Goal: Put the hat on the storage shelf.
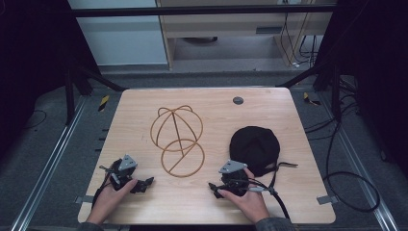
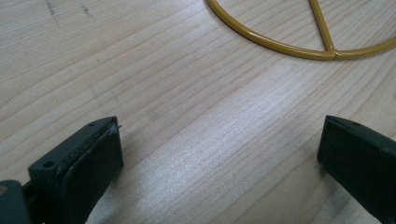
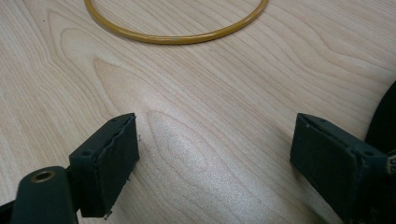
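A gold wire frame (image 1: 176, 139), a dome cage joined to a flat ring, lies in the middle of the wooden table (image 1: 144, 110). To its right sits a black cap (image 1: 255, 146). My left gripper (image 1: 146, 183) rests near the front left, open, its jaws pointing right toward the ring. My right gripper (image 1: 213, 188) rests near the front, just before the cap, open and pointing left. In the left gripper view the jaws (image 2: 219, 154) stand wide apart over bare wood, with the ring (image 2: 280, 46) ahead. The right gripper view shows my open gripper (image 3: 215, 149), the ring (image 3: 177, 38) beyond and the cap's edge (image 3: 385, 116) at right.
A small grey disc (image 1: 237, 100) sits in the tabletop near the far edge. Black frame struts (image 1: 96, 79) flank the far corners. Cables (image 1: 346, 178) loop on the floor to the right. A strap (image 1: 284, 165) trails from the cap.
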Tool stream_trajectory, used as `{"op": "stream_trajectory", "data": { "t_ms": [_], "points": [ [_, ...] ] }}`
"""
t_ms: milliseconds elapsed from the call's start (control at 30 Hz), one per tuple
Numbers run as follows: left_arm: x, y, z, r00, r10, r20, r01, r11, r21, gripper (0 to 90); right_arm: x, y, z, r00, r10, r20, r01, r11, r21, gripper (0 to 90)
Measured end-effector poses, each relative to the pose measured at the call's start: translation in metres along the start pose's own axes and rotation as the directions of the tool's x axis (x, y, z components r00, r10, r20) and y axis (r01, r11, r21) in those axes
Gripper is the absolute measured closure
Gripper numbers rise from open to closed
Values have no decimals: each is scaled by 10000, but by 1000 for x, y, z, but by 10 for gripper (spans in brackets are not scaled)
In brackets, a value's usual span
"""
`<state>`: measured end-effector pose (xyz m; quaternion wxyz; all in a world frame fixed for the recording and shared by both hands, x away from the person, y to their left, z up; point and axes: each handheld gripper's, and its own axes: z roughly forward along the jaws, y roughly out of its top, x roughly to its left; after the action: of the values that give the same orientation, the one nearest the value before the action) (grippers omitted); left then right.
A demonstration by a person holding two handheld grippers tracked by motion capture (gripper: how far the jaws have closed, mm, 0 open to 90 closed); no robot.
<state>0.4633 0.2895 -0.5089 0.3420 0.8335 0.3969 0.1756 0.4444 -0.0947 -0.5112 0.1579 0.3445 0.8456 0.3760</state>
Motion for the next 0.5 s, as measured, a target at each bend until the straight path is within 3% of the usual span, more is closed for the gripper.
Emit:
{"op": "stream_trajectory", "data": {
  "t_ms": [300, 433, 500],
  "points": [
    [0, 0, 0, 10000, -2, 1, 2, 10000, 2, 0, 0, 1, 2, 10000, 45, -40, -45, 10000, -1, 117],
    [0, 0, 0, 10000, -5, -5, 5, 10000, 1, 0, 3, 7, 2, 10000, -65, 18, 64, 9982, 593, 97],
    [0, 0, 0, 10000, -7, -9, 7, 10000, 2, 0, 6, 13, 0, 9991, -411, 75, 402, 9947, 943, 93]
  ]
}}
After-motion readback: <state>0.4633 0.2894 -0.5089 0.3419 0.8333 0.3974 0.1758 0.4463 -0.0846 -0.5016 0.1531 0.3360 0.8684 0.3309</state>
